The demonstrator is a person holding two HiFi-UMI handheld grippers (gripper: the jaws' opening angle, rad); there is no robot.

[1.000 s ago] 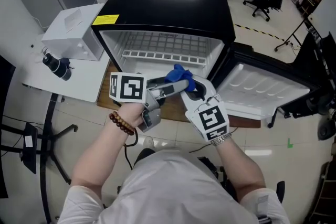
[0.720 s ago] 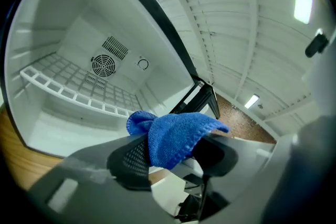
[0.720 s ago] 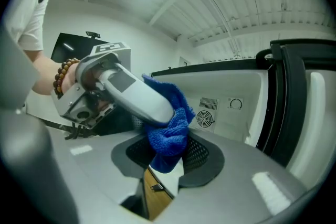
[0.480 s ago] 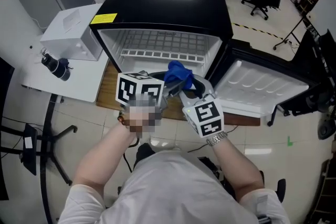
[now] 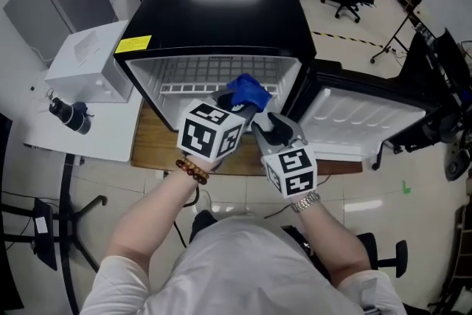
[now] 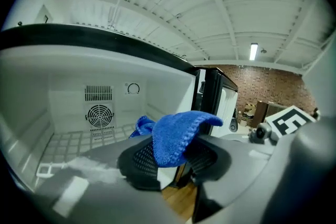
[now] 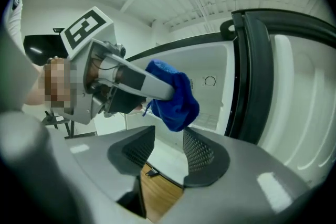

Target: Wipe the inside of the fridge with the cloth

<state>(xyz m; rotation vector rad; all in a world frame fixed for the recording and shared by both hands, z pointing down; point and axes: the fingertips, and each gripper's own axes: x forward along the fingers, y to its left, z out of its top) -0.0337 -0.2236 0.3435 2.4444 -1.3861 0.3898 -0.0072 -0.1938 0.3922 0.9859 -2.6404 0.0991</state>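
We see the left gripper jaws, just closing, pinched on the blue cloth. The right gripper jaws, just opening, stand apart and empty just under the cloth. The cloth hangs at the front edge of the open fridge.

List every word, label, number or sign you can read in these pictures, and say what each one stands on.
No text here can actually be read.
Yellow label on the fridge top: print too small to read.
Round dial mark on the fridge's back wall: no legible numbers.
Left marker cube and right marker cube: black-and-white code squares, no letters.
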